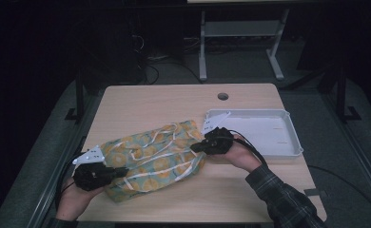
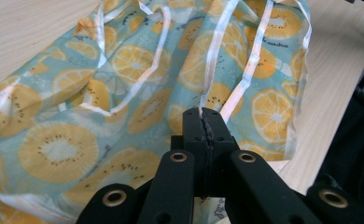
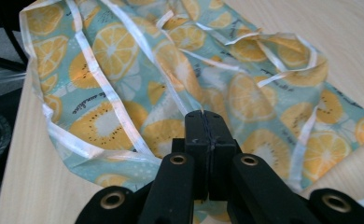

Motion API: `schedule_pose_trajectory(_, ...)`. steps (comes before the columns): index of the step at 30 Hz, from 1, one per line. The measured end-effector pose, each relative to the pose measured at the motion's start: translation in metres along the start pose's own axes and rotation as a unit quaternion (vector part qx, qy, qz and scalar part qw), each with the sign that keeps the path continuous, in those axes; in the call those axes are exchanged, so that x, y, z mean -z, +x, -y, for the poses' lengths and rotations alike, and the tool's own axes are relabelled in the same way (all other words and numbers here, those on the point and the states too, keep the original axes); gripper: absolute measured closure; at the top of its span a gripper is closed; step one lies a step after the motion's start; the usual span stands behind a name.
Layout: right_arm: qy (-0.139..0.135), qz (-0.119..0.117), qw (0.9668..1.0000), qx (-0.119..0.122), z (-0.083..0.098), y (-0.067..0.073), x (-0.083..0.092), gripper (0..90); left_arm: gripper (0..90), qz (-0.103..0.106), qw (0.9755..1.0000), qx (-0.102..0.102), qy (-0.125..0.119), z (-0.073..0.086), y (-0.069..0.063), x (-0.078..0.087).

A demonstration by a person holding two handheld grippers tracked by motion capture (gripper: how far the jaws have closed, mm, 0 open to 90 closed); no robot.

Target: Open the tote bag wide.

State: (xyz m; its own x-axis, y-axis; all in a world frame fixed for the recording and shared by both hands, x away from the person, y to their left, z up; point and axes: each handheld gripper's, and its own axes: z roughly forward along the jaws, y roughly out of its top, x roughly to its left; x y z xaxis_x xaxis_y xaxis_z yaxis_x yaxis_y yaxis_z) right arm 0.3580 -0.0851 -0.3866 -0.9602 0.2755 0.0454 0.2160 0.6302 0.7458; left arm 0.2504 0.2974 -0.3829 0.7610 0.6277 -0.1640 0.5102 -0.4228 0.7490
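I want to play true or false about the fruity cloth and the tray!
1. Both grippers are shut on the cloth. True: the left gripper and the right gripper each pinch it.
2. The cloth lies in the tray. False: it lies on the table, beside the tray.
3. The cloth shows orange slices. True.
4. The tray is black. False: it is white.

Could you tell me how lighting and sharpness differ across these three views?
High view: dim, dark surroundings, cloth soft. Left gripper view: bright, cloth slightly blurred, left gripper sharp. Right gripper view: bright, mild blur, right gripper crisp.
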Motion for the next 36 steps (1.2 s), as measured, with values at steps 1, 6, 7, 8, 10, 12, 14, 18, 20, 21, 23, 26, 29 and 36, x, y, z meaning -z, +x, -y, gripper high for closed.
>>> schedule_pose_trajectory(1,0.002,0.0,1.0,0.004,0.0,0.002,0.001,89.3,89.6,0.002,1.0,0.002,0.0,0.001,-0.001,0.0)
schedule_pose_trajectory(6,0.001,-0.008,1.0,0.003,0.004,0.011,0.004,89.3,89.6,0.009,0.9999,0.001,0.004,0.005,-0.006,0.0)
schedule_pose_trajectory(7,0.0,-0.009,1.0,0.002,0.005,0.012,0.004,89.3,89.6,0.01,0.9999,-0.002,0.005,0.006,-0.006,-0.001)
schedule_pose_trajectory(8,0.002,-0.009,0.9999,0.006,0.007,0.013,0.005,89.3,89.6,0.011,0.9999,-0.003,0.007,0.006,-0.007,-0.001)
schedule_pose_trajectory(10,0.004,-0.013,0.9999,-0.001,0.009,0.016,0.006,89.3,89.6,0.014,0.9998,-0.003,0.01,0.007,-0.008,-0.002)
schedule_pose_trajectory(12,0.006,-0.013,0.9999,-0.002,0.011,0.018,0.007,89.3,89.6,0.018,0.9998,-0.003,0.013,0.007,-0.01,-0.004)
schedule_pose_trajectory(14,0.007,-0.017,0.9998,-0.003,0.013,0.019,0.007,89.3,89.6,0.021,0.9996,-0.005,0.016,0.008,-0.011,-0.005)
schedule_pose_trajectory(18,0.012,-0.019,0.9997,0.005,0.018,0.022,0.008,89.3,89.6,0.029,0.9993,-0.007,0.022,0.01,-0.014,-0.006)
schedule_pose_trajectory(20,0.016,-0.021,0.9996,0.004,0.021,0.024,0.008,89.2,89.6,0.034,0.999,-0.01,0.026,0.011,-0.015,-0.007)
schedule_pose_trajectory(21,0.016,-0.021,0.9996,0.006,0.022,0.025,0.009,89.2,89.6,0.037,0.9989,-0.004,0.027,0.012,-0.017,-0.007)
schedule_pose_trajectory(23,0.017,-0.025,0.9995,0.0,0.024,0.028,0.009,89.2,89.6,0.039,0.9987,-0.008,0.032,0.014,-0.017,-0.008)
schedule_pose_trajectory(26,0.028,-0.031,0.9991,0.005,0.029,0.031,0.007,89.3,89.5,0.046,0.998,-0.009,0.044,0.017,-0.019,-0.011)
schedule_pose_trajectory(29,0.039,-0.034,0.9986,0.01,0.033,0.034,0.005,89.2,89.5,0.053,0.9969,-0.009,0.058,0.02,-0.021,-0.015)
schedule_pose_trajectory(36,0.062,-0.04,0.9972,0.015,0.041,0.034,-0.004,89.2,89.5,0.066,0.993,-0.015,0.097,0.025,-0.023,-0.026)
